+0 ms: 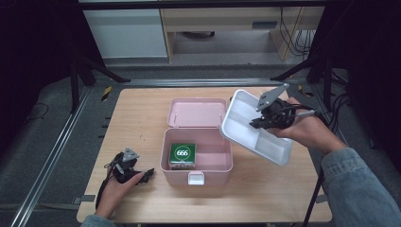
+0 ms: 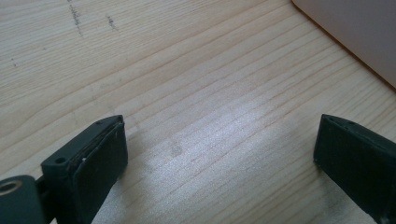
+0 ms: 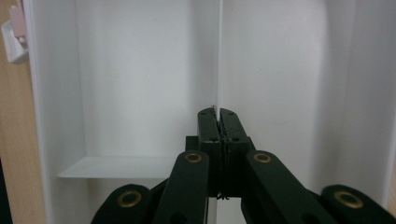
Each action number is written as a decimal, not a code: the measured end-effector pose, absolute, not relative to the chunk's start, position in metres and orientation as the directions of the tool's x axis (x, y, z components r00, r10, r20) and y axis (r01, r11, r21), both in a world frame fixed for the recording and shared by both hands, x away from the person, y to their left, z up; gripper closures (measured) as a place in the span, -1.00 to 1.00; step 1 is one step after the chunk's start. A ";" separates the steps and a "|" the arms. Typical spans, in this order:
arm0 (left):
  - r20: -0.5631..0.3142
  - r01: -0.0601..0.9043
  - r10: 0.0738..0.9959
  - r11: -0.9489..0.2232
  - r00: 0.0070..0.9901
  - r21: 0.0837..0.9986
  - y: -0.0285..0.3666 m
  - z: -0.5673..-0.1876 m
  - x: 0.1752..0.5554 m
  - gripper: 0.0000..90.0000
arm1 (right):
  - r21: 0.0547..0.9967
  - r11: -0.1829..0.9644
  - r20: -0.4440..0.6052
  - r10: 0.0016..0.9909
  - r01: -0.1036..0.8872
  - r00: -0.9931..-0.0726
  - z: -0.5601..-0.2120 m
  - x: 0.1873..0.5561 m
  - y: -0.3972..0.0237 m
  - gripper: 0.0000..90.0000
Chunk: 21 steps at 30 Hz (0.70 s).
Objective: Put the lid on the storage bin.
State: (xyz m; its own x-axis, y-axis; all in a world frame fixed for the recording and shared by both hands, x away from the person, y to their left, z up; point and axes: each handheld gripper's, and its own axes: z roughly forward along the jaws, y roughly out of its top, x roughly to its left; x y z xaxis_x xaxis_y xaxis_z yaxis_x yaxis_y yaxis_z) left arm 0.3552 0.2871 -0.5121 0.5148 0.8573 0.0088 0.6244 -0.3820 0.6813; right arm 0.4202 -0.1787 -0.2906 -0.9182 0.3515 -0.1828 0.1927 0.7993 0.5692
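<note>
A pink box (image 1: 196, 163) stands open in the middle of the table, its lid (image 1: 197, 112) leaning back. Inside it at the left lies a green pack marked 666 (image 1: 182, 155). My right gripper (image 1: 255, 124) holds a white divided tray (image 1: 253, 124) tilted in the air to the right of the box. In the right gripper view its jaws are shut on the tray's thin middle partition (image 3: 218, 56). My left gripper (image 1: 150, 173) rests on the table left of the box, open, with only bare wood (image 2: 210, 116) between its pads (image 2: 95, 163).
A corner of the pink box (image 2: 355, 32) rises at the upper right of the left gripper view. Bare table surface (image 1: 265, 194) lies in front of the box and to its right. Dark stands and cables flank the table's far corners.
</note>
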 end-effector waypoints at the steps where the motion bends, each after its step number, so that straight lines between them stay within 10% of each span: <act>1: 0.009 0.624 0.857 -0.382 0.515 0.681 0.287 -0.512 0.355 -0.95 | 0.569 0.799 -0.183 0.352 0.193 -0.918 -0.291 0.420 -0.179 1.00; 21: 0.009 0.622 0.856 -0.384 0.518 0.682 0.287 -0.512 0.355 -0.95 | 0.512 0.857 -0.177 0.168 0.055 -0.970 -0.287 0.431 -0.073 1.00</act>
State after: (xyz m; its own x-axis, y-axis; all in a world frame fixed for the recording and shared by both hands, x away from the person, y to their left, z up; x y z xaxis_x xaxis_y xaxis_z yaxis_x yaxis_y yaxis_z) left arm 0.3554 0.2873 -0.5122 0.5176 0.8556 0.0091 0.6223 -0.3837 0.6823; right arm 0.4309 -0.0734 -0.2866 -0.9697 0.1677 -0.1774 0.0546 0.8573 0.5119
